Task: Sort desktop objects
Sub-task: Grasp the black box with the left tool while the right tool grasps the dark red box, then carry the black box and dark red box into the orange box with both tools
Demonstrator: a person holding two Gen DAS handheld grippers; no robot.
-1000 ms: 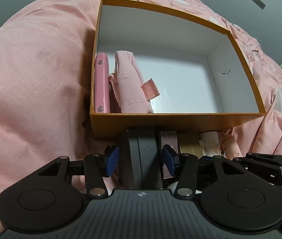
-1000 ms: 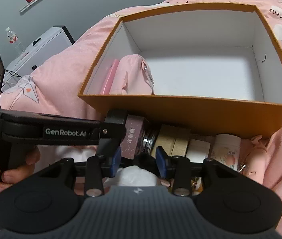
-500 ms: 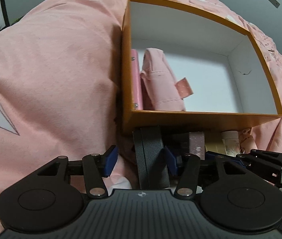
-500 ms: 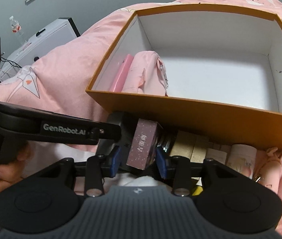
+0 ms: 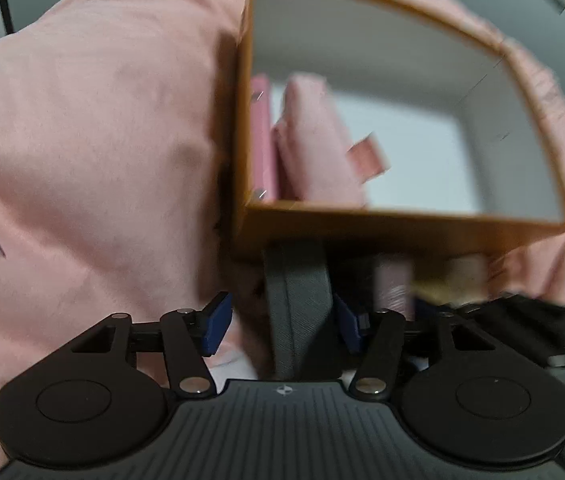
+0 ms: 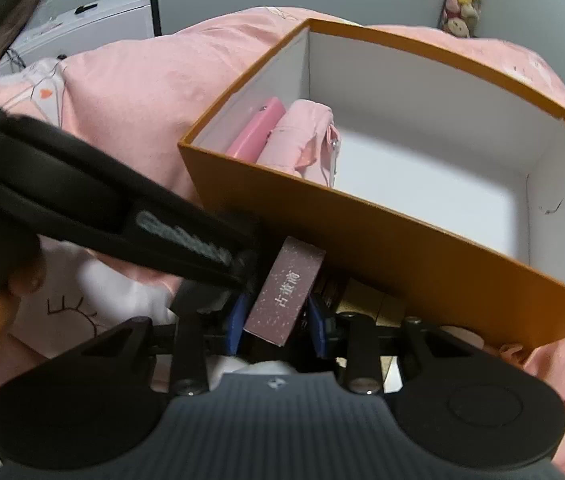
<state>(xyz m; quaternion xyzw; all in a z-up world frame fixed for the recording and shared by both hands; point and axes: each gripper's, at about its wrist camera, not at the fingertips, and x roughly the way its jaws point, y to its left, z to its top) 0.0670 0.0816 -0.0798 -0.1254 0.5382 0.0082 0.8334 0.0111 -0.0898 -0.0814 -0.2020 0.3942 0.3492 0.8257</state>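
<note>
The orange box (image 6: 422,236) sits open-topped on a pink quilt (image 5: 94,152), its near wall facing both cameras and its white floor mostly bare toward the right and far side. Against its left wall lie a pink fabric pouch (image 6: 306,140) and, touching that wall, a slim pink case (image 6: 256,132); the two rest side by side. The quilt bulges up along the box's left edge, leaving little gap there. Just outside the near wall, low on the quilt, a row of small items (image 6: 366,300) is crowded against the box, partly hidden.

The left gripper (image 5: 280,322) has its fingers spread wide; a dark grey case (image 5: 298,312) stands between them, touching the right pad with a gap at the left pad (image 5: 216,322). The left-wrist view is blurred.

The right gripper (image 6: 278,320) is clamped on a small mauve speckled box (image 6: 286,292), tilted, just below the orange rim.
</note>
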